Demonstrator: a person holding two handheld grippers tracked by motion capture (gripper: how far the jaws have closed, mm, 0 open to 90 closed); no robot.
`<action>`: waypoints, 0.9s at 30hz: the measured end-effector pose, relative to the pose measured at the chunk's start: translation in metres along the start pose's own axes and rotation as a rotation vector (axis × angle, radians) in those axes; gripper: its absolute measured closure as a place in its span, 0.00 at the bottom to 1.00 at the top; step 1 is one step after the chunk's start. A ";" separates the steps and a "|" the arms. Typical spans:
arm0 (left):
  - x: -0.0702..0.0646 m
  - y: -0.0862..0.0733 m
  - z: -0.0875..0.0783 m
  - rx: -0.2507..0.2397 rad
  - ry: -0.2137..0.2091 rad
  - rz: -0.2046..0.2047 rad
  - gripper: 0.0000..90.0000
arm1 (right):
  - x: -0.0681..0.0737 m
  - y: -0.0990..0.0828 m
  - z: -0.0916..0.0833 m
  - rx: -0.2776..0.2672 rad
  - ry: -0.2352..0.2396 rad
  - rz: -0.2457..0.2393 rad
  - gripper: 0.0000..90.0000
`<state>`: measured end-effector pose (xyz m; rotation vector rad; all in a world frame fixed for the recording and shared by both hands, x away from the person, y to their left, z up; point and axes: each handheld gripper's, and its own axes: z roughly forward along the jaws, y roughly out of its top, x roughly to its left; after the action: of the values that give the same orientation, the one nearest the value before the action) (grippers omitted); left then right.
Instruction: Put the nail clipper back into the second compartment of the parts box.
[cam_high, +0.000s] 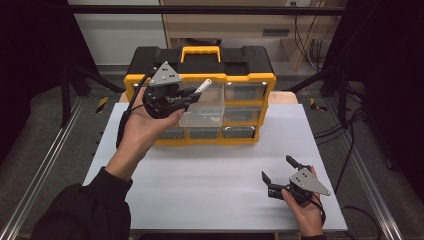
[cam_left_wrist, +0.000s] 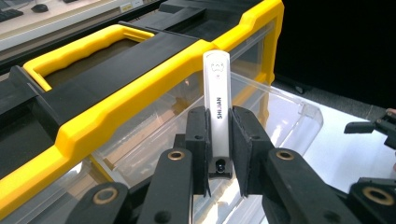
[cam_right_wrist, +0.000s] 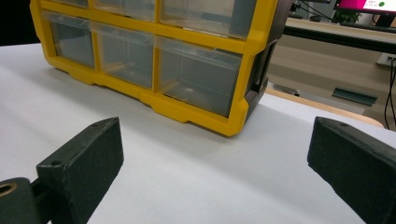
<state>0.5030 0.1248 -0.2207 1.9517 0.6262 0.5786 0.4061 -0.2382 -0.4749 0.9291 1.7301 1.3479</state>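
Observation:
A yellow and black drawer organizer (cam_high: 200, 75) stands at the back of the white table (cam_high: 215, 170). One clear drawer (cam_high: 204, 111) is pulled out from its front. My left gripper (cam_high: 192, 94) hovers over that drawer, shut on a slim white nail clipper (cam_left_wrist: 218, 100) that sticks out past the pads (cam_left_wrist: 198, 140) toward the organizer's yellow top rail (cam_left_wrist: 140, 88). The clipper's white tip (cam_high: 203, 86) is visible from above. My right gripper (cam_high: 280, 170) rests low at the front right of the table, jaws wide open with nothing between them, facing the organizer (cam_right_wrist: 154, 51).
The organizer's other clear drawers (cam_right_wrist: 196, 74) are pushed in. A yellow carry handle (cam_high: 200, 51) sits on its black lid. Metal frame rails (cam_high: 45, 165) run along both sides of the table, and cables (cam_high: 350, 145) trail at the right.

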 end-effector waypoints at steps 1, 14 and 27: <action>-0.001 0.001 0.000 -0.002 0.000 0.002 0.86 | 0.000 0.000 0.000 0.000 0.000 0.000 0.04; -0.018 -0.002 -0.011 -0.161 0.086 0.032 0.35 | 0.000 0.001 0.000 0.001 0.004 -0.006 0.04; -0.028 -0.027 -0.015 -0.246 0.116 -0.007 0.07 | 0.001 0.001 0.001 0.008 -0.005 -0.003 0.04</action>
<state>0.4675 0.1269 -0.2421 1.6950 0.6030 0.7330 0.4063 -0.2372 -0.4746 0.9331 1.7341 1.3368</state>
